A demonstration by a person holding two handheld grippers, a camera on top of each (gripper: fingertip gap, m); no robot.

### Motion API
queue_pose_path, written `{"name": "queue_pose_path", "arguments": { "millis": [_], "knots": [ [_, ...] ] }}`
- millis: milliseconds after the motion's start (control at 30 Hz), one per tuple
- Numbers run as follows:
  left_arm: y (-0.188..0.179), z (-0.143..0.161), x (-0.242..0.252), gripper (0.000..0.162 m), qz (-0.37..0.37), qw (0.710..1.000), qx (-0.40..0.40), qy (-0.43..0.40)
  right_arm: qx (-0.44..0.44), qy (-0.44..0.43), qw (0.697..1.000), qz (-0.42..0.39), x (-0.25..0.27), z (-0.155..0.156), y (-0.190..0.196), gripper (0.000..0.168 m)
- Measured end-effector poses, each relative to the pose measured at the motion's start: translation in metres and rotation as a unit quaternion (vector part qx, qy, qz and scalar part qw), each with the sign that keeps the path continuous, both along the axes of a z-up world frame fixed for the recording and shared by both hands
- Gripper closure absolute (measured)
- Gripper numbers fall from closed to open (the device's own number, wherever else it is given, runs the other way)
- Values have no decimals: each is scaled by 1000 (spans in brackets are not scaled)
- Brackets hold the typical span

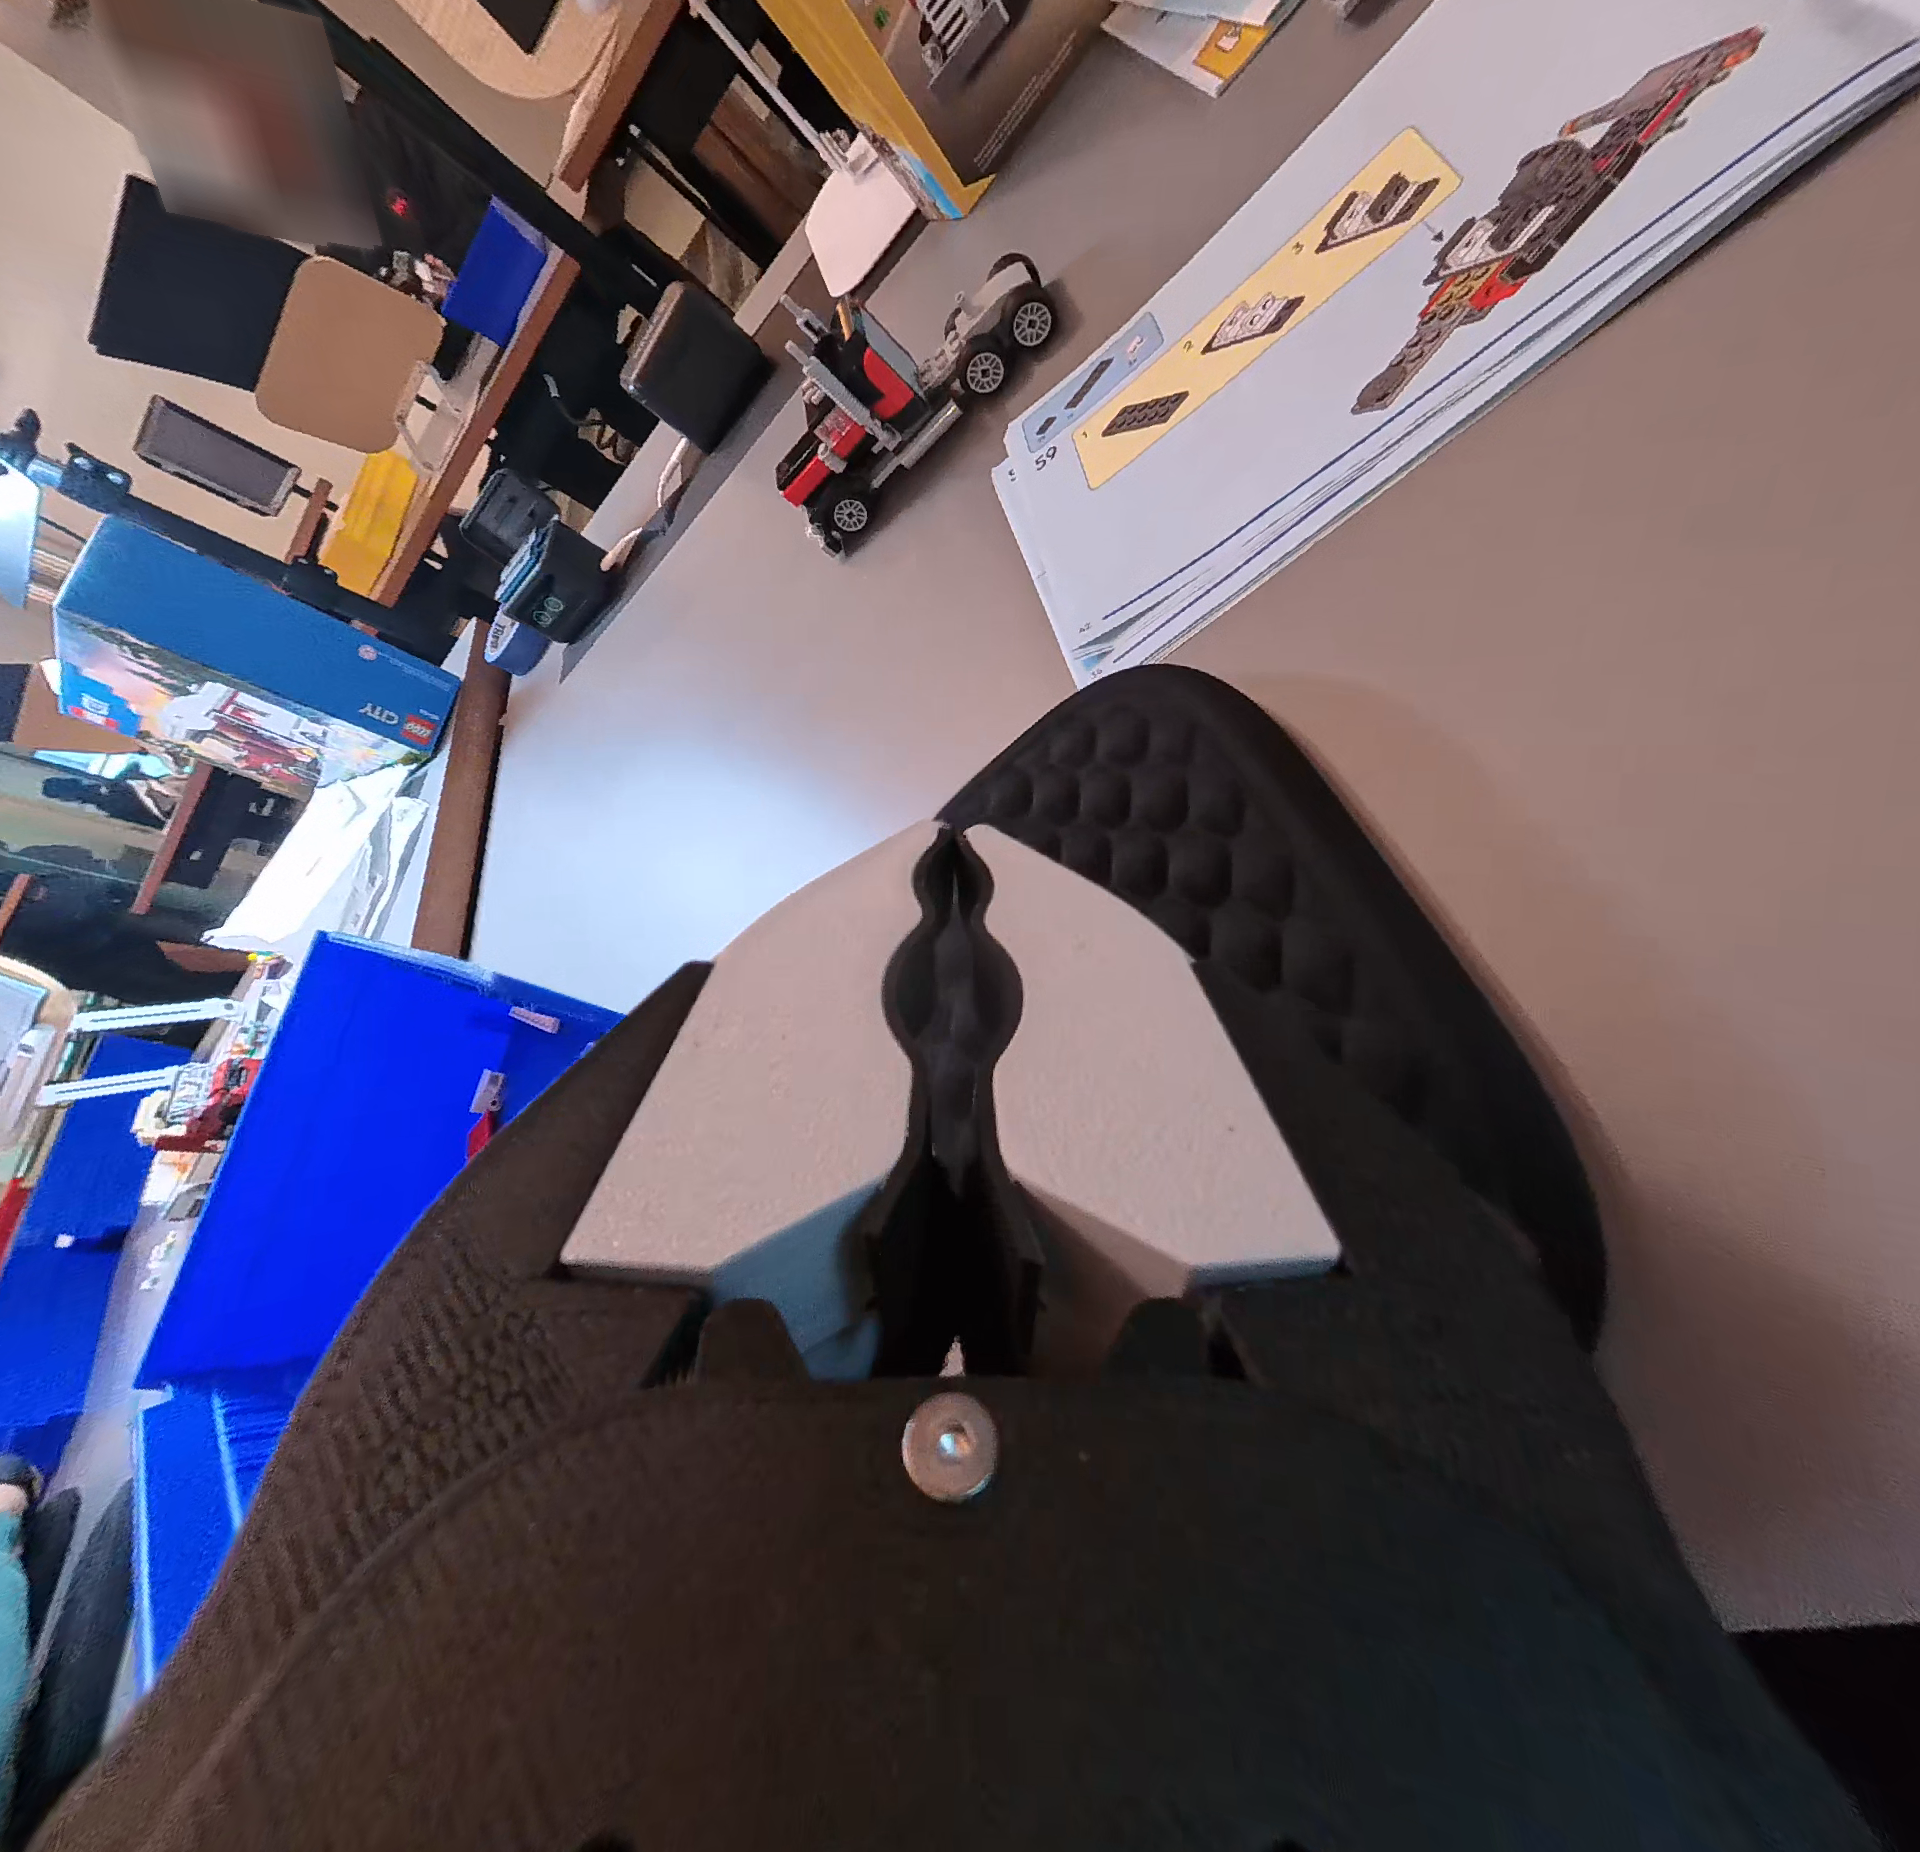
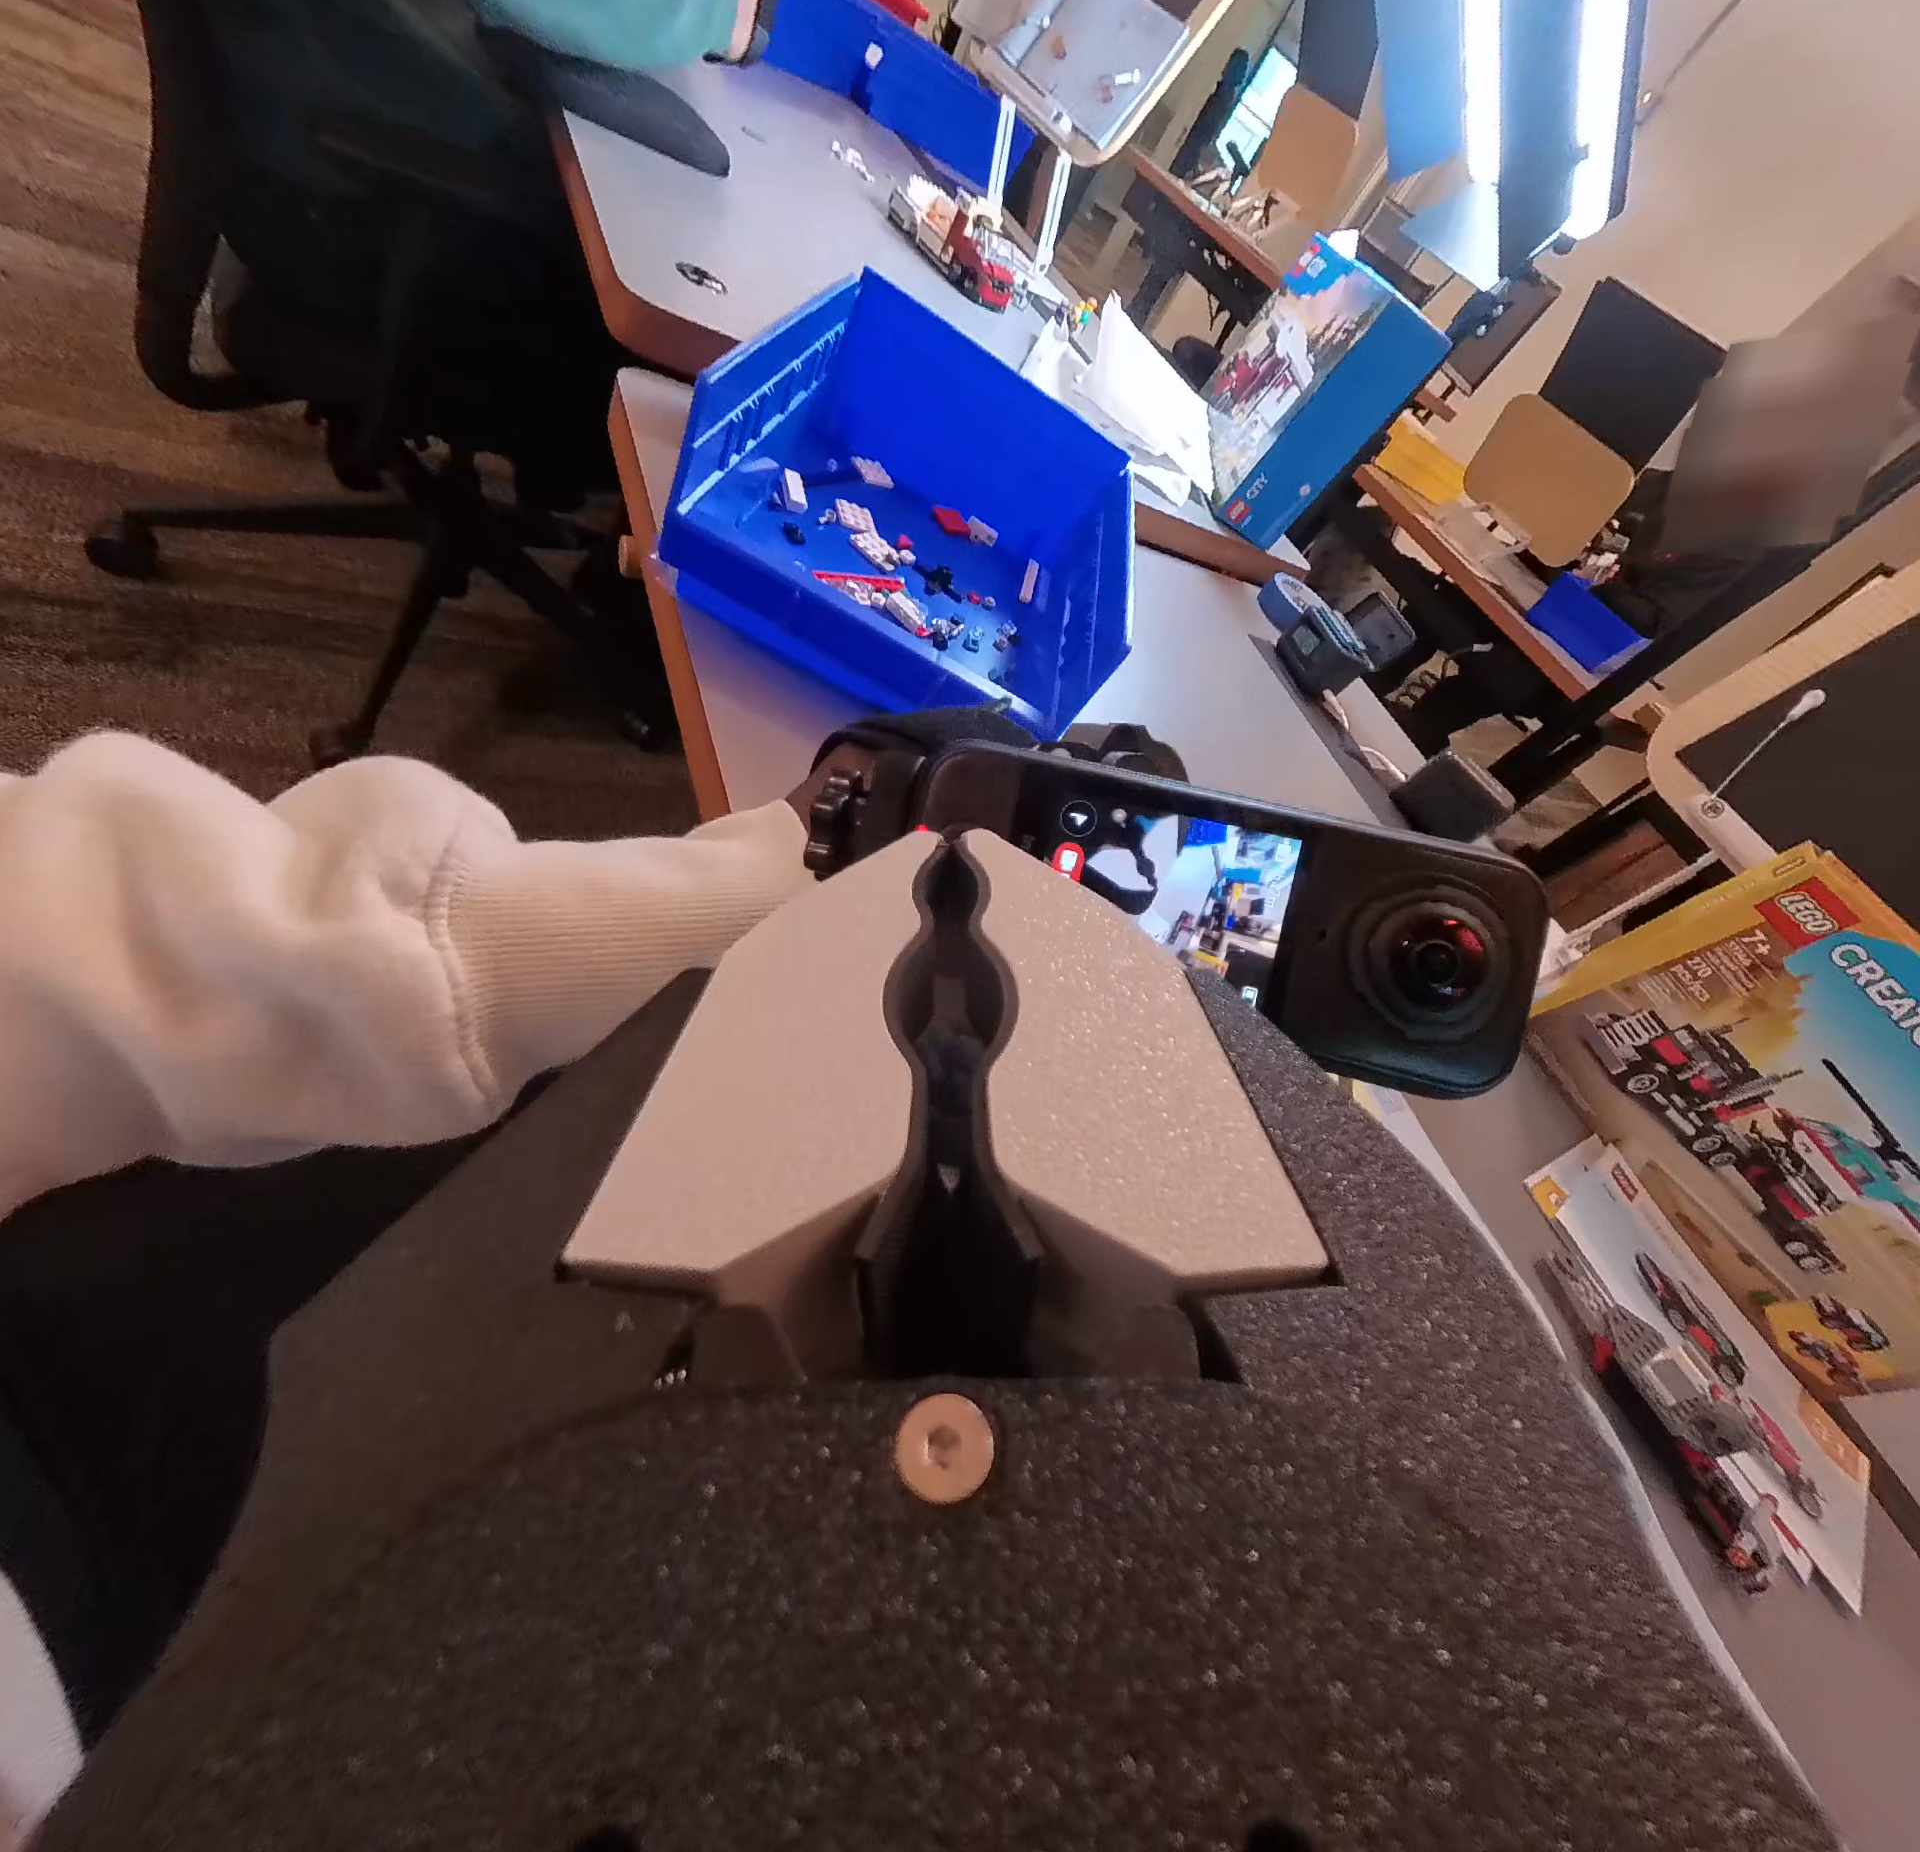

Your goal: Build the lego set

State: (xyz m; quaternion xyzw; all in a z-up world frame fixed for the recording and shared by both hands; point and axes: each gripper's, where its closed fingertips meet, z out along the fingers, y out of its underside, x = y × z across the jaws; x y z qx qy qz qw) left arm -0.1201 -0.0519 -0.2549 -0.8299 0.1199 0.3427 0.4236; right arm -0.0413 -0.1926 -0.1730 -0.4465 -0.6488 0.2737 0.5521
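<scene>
My left gripper (image 1: 951,836) is shut and empty, tilted over the grey table (image 1: 727,722). Ahead of it stands a partly built red, black and grey lego truck (image 1: 904,400). An open instruction booklet (image 1: 1403,327) lies to its right. My right gripper (image 2: 951,844) is shut and empty. Just beyond it is the left gripper's black camera (image 2: 1299,919), held by an arm in a white sleeve (image 2: 312,929). A blue bin (image 2: 904,524) with several loose lego pieces (image 2: 894,566) sits farther off on the table.
A yellow lego box (image 2: 1787,1054) and leaflets (image 2: 1704,1376) lie at the right. A blue lego box (image 2: 1320,389), white bags and another built model (image 2: 966,233) stand behind the bin. A black office chair (image 2: 343,223) and a person in a teal sleeve are at the far left. Tip to tip, the grippers are about 20 centimeters apart.
</scene>
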Motion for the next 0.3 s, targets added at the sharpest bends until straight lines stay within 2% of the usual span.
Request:
{"name": "queue_pose_path", "arguments": {
  "millis": [233,300],
  "knots": [
    [4,-1,5,161,-11,1000,-8,-7,-23,-14,1000,-8,1,1,3,168],
    [3,-5,11,161,-16,999,-22,-28,-36,8,999,1,3,4,4,168]
  ]
}}
